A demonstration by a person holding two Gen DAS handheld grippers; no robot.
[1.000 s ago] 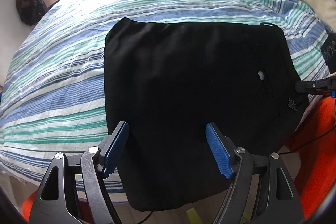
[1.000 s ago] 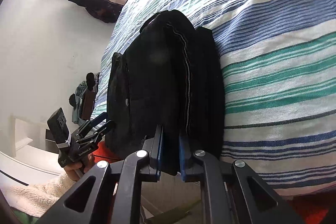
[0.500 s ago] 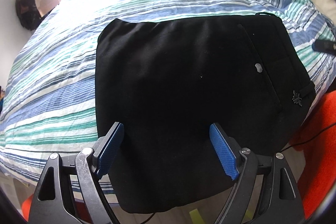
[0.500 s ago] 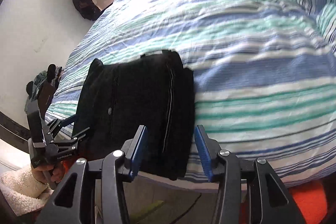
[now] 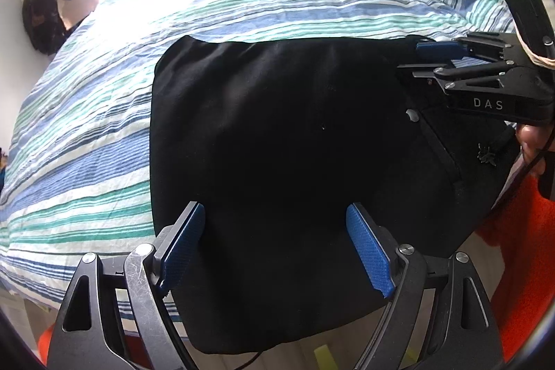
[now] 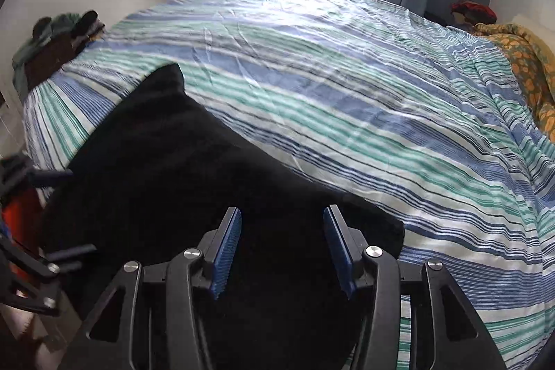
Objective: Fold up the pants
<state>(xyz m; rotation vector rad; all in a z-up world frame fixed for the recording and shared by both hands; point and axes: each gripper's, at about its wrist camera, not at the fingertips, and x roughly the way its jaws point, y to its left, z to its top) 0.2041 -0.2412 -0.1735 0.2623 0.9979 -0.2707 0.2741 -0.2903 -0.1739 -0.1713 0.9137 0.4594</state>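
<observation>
In the left wrist view, the blue, green and white striped bed cover [image 5: 104, 127] fills the 9 to 12 o'clock area, bare and lightly wrinkled. The near edge of the bed runs along 7 to 8 o'clock. The folded black fabric pants [image 5: 295, 144] lie at centre, a flat rectangular stack whose lower end overhangs the bed edge at 6 o'clock. Their left and upper edges are straight and the upper-left corner is rounded. A pocket seam, a pale button and a small dark emblem show near 3 o'clock.

The left gripper [image 5: 277, 245] hovers over the lower part of the pants with its blue-padded jaws spread wide and nothing between them. The right gripper [image 5: 430, 56] enters at 2 o'clock, over the pants' upper-right corner.

In the right wrist view, the right gripper [image 6: 282, 248] has its jaws parted and empty above the black fabric. Bare striped cover extends from 12 to 4 o'clock. An orange-patterned blanket [image 6: 520, 65] lies at 2 o'clock.
</observation>
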